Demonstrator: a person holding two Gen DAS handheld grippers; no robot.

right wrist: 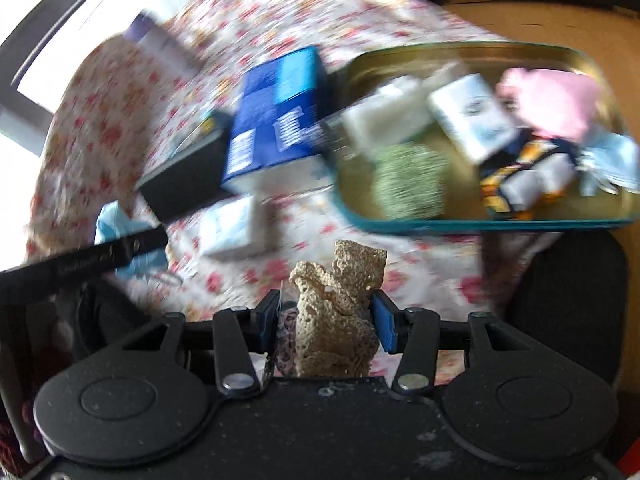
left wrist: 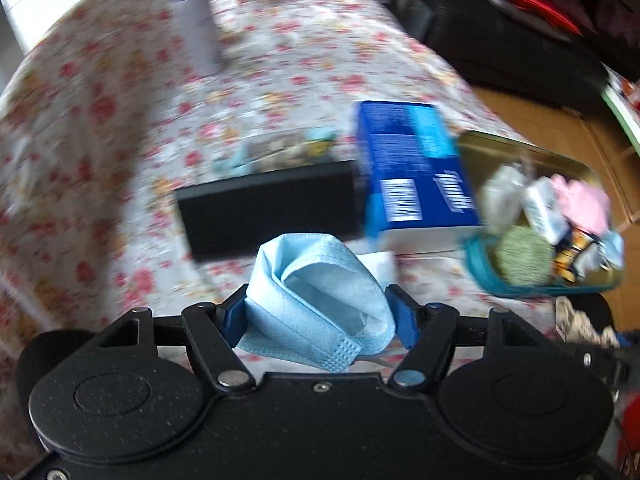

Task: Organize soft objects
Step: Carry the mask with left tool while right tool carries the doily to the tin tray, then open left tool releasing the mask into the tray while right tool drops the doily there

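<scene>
My left gripper [left wrist: 320, 312] is shut on a crumpled light-blue face mask [left wrist: 320, 292], held above the floral tablecloth. My right gripper [right wrist: 326, 318] is shut on a beige lace cloth [right wrist: 340, 312], also above the cloth. A gold tray with a teal rim [right wrist: 460, 224] lies ahead and to the right, also in the left wrist view [left wrist: 520, 292]. It holds several soft things: a green scrubber [right wrist: 412, 182], a pink cloth [right wrist: 552, 96], white tissue packs [right wrist: 472, 120]. The left gripper and its mask show at the left edge of the right wrist view [right wrist: 116, 220].
A blue box [left wrist: 412, 172] and a black box [left wrist: 268, 208] lie on the floral tablecloth [left wrist: 120, 120] left of the tray. A small tissue pack [right wrist: 232, 228] lies in front of them. A purple-capped bottle [left wrist: 192, 20] stands farther back. The table's edge and a wooden floor [left wrist: 560, 128] are to the right.
</scene>
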